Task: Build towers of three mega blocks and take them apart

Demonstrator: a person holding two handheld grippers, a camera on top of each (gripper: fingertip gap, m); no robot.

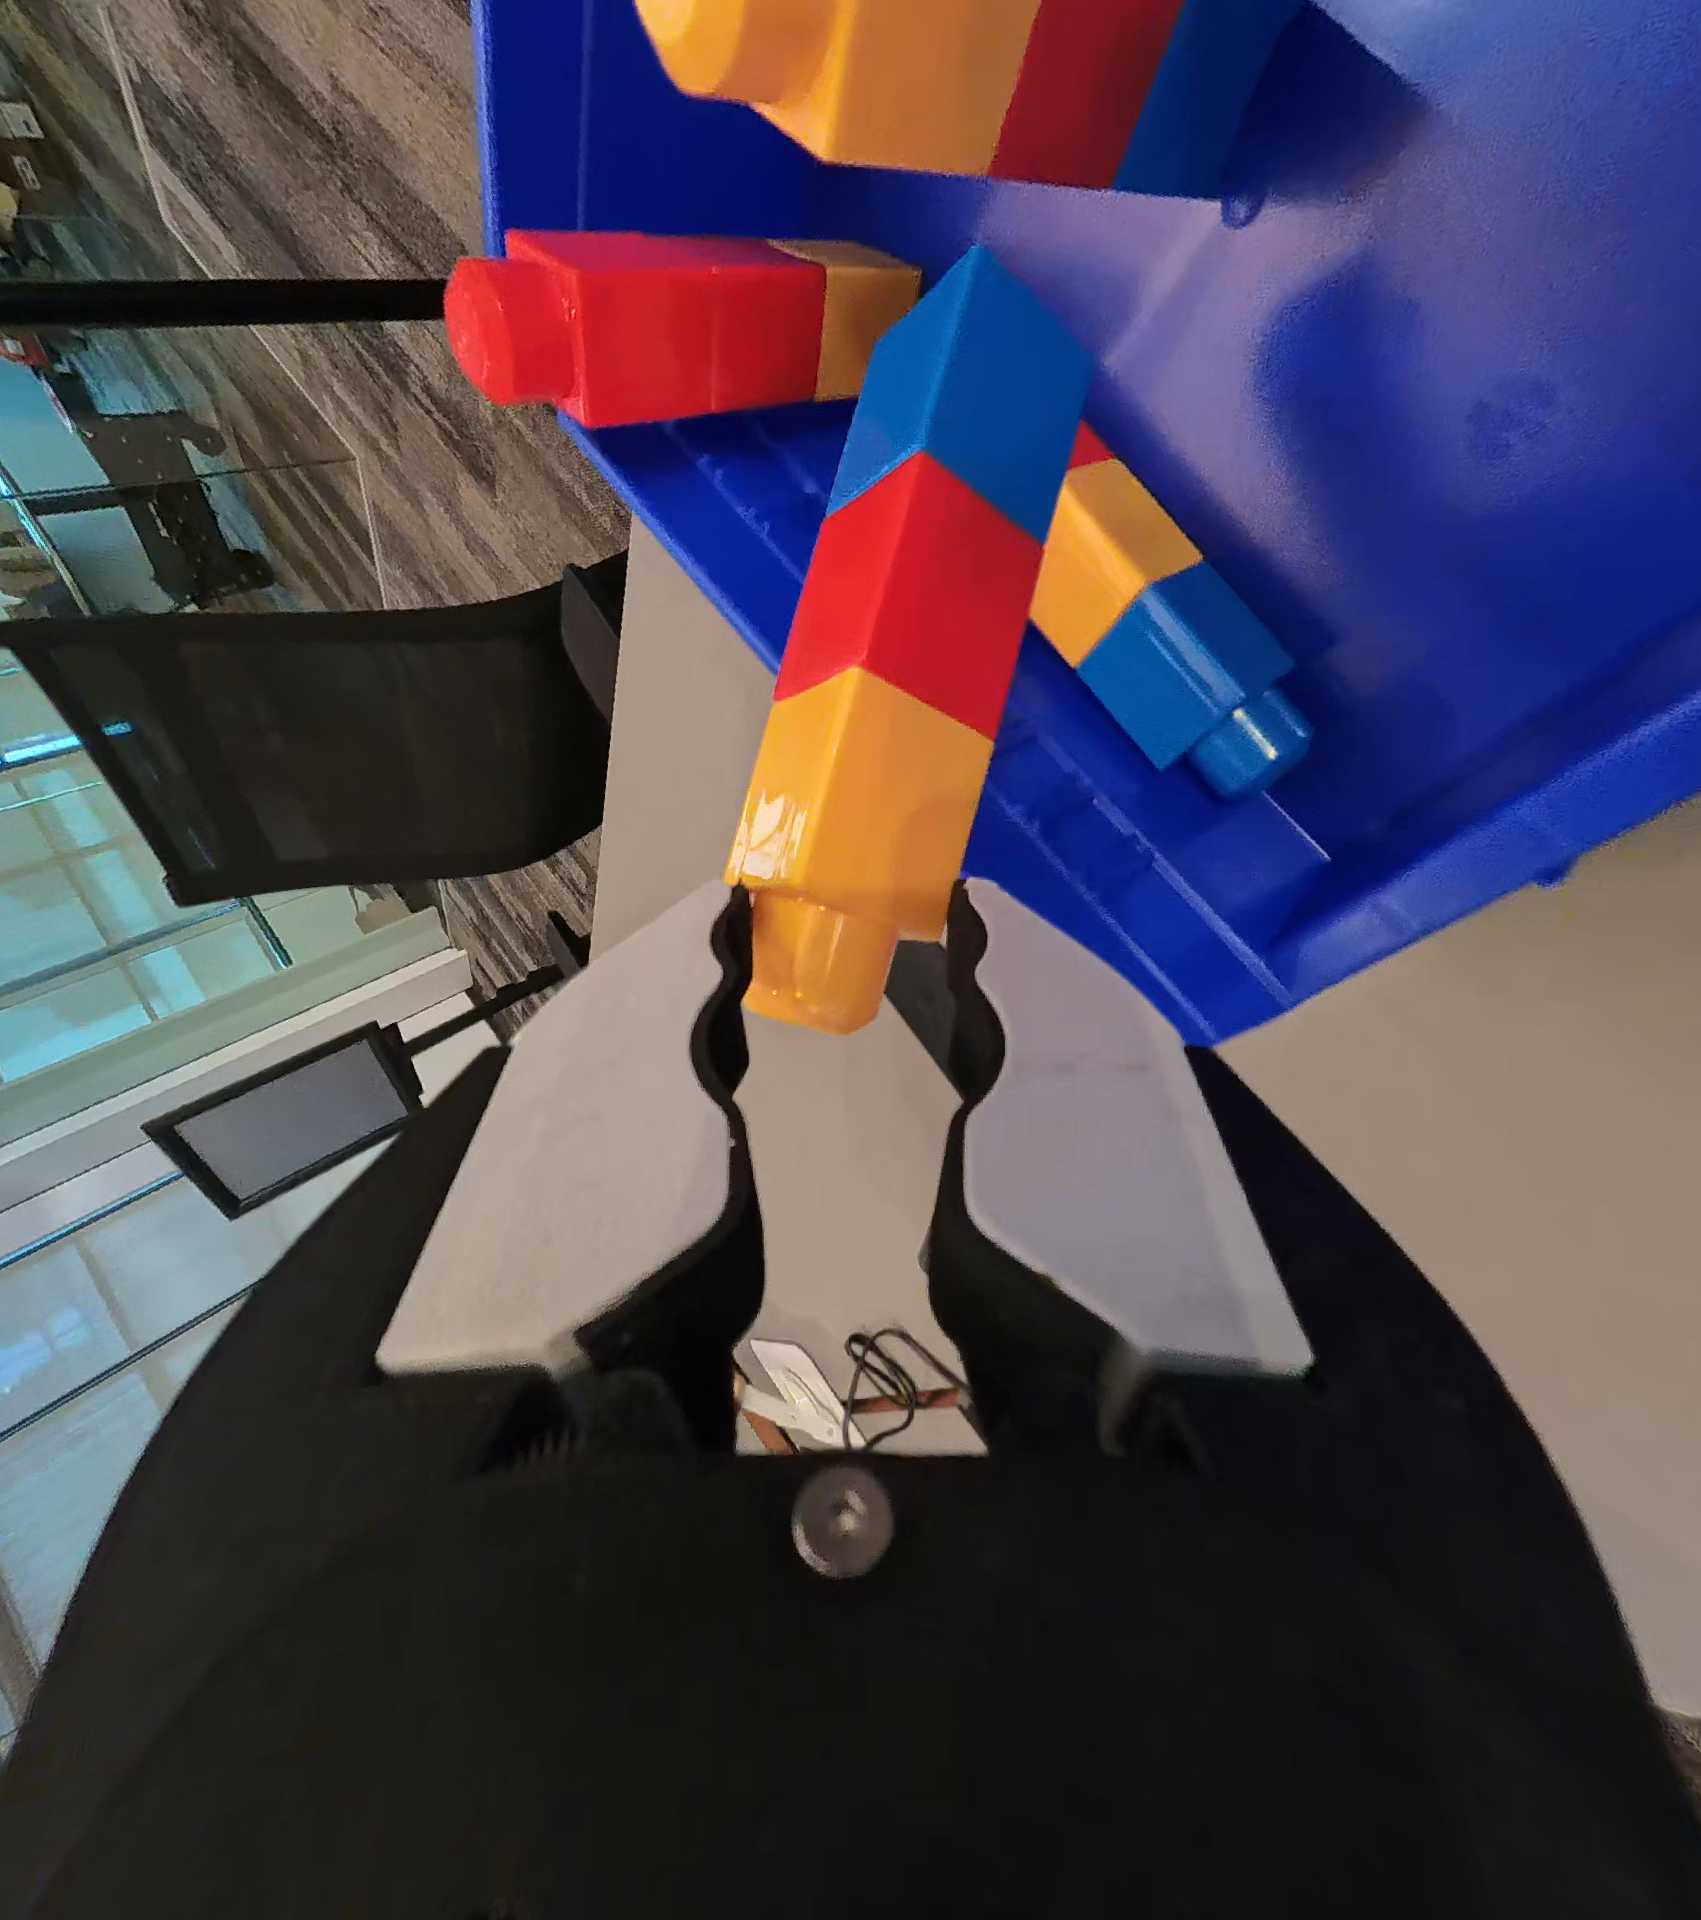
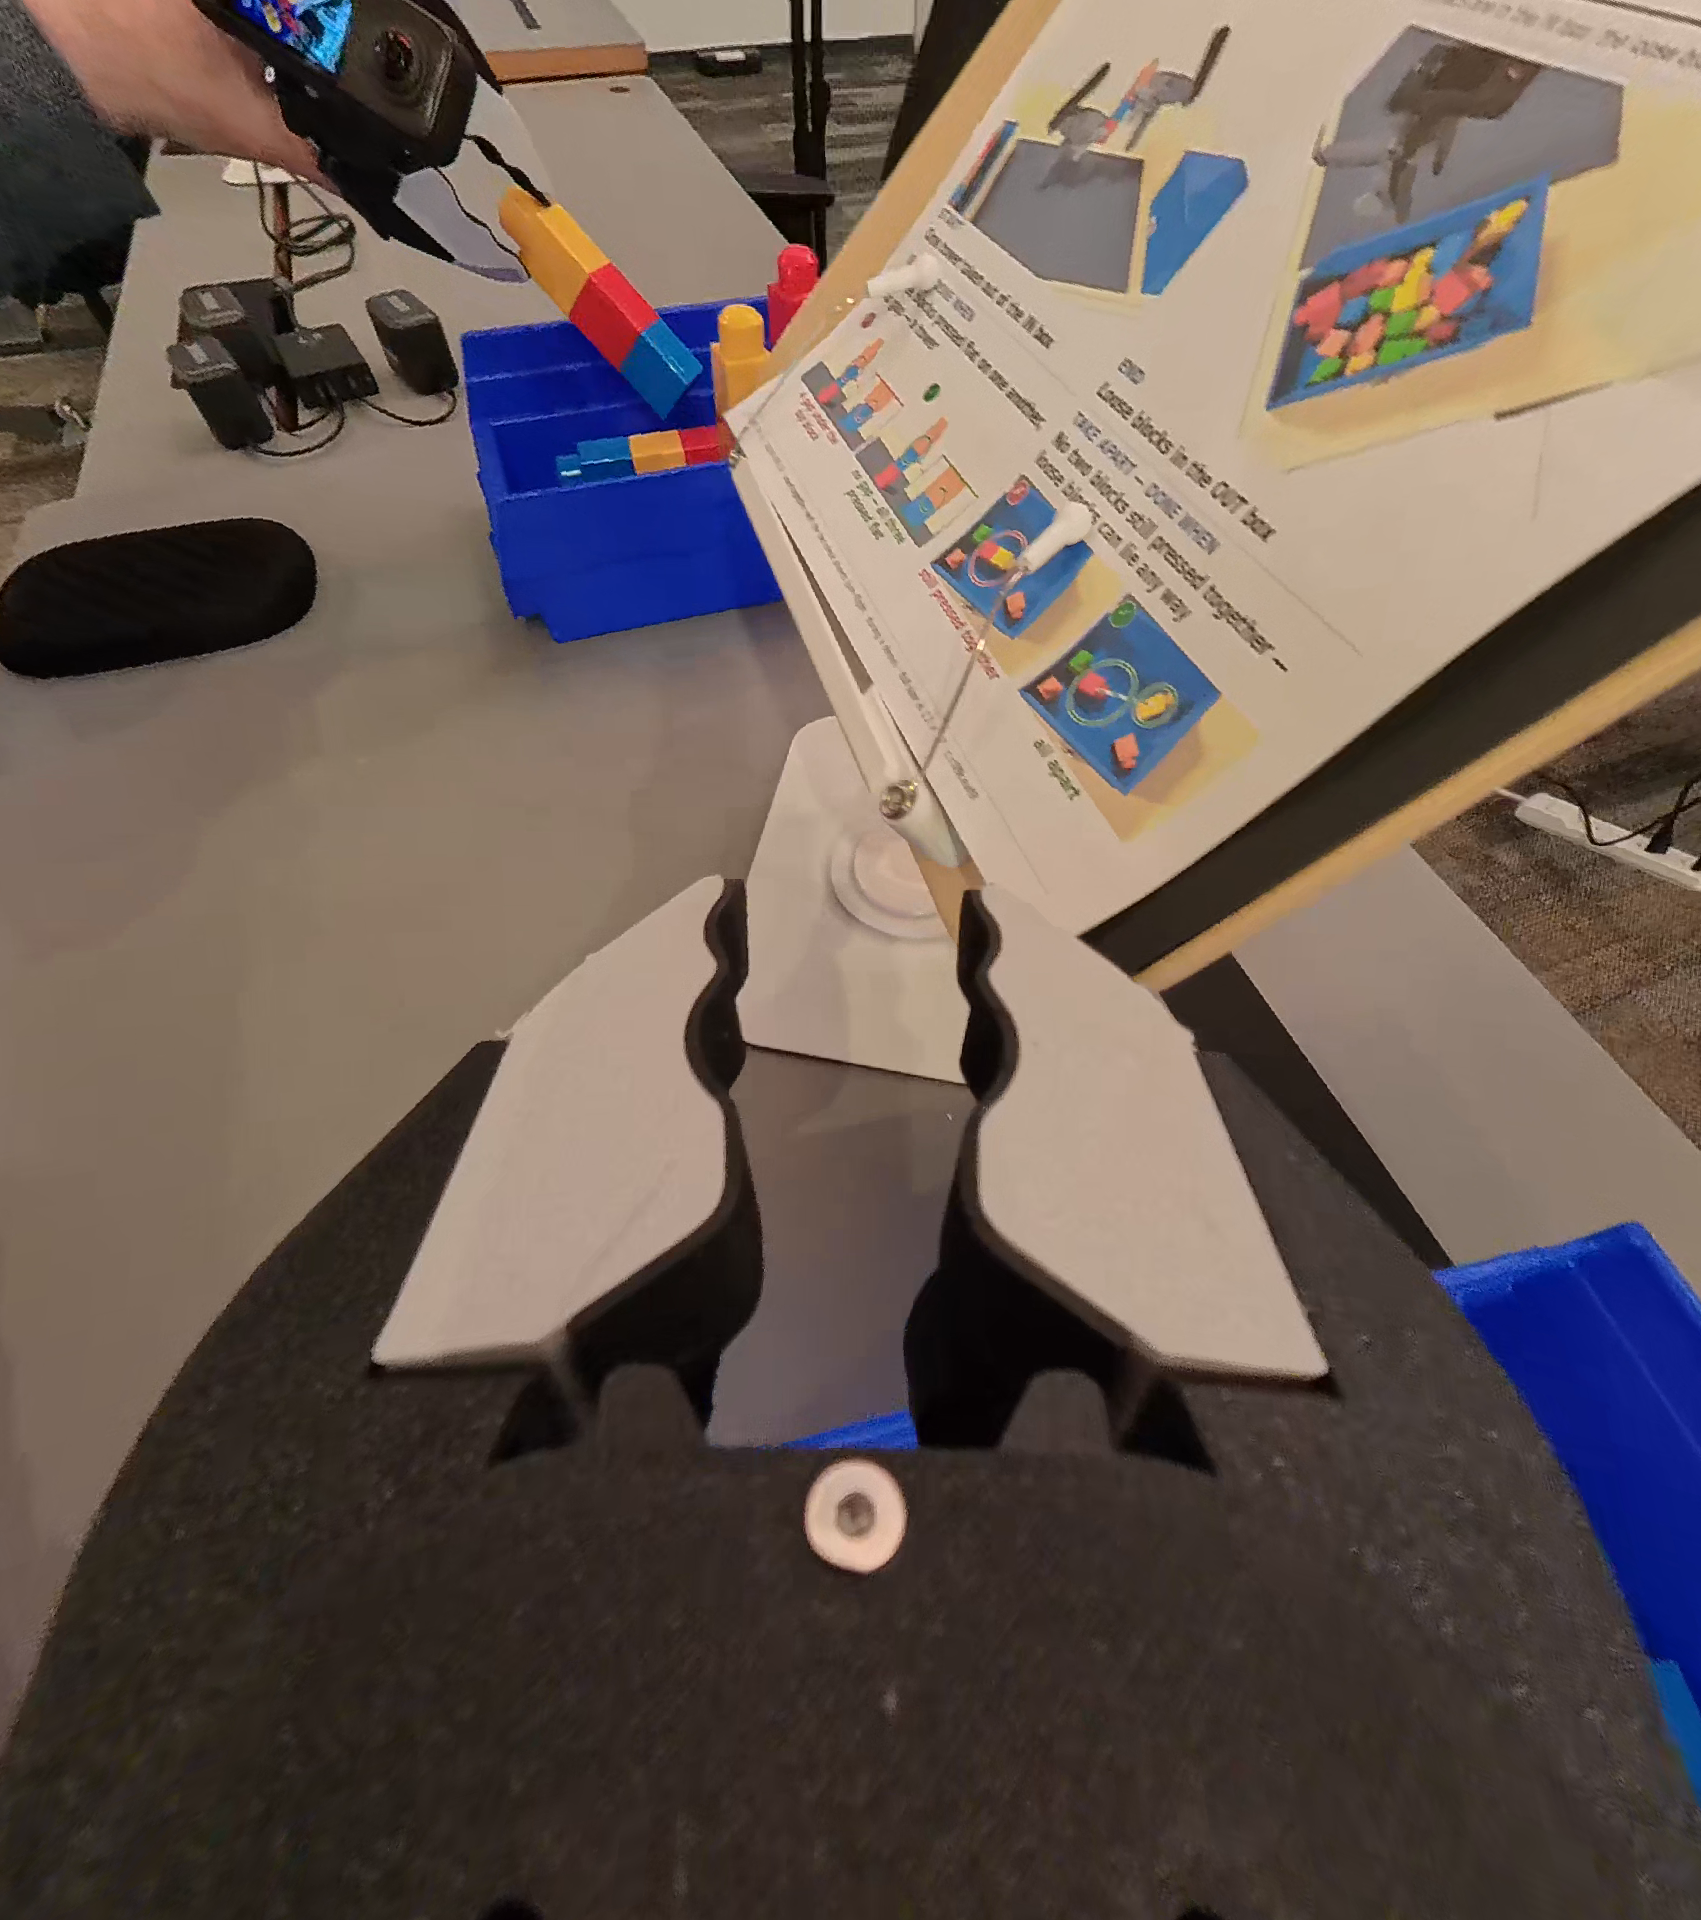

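The table (image 2: 326, 831) carries a blue bin (image 2: 617, 540) at its far side and a tilted instruction board (image 2: 1345, 436) on a stand. A second blue bin (image 2: 1656, 1475) sits just beside the right gripper (image 2: 851, 966).

Risks, as judged from the present state:
- The left gripper (image 1: 851, 961) holds the tower (image 1: 913, 644) only by the yellow stud end. The tower hangs tilted over the far bin. A slip or twist at this small contact may drop it.
- The long lever may split a joint between blocks.
- The blue end is near the other towers in the bin and may knock them.

The right gripper is parted and holds nothing, well apart from the far bin.

The tower consists of three blocks: yellow at the gripped end, red in the middle, blue at the free end. The joints appear fully pressed. A lying tower (image 2: 643, 455) rests on the bin floor, and further stacks (image 2: 768, 322) stand behind it.
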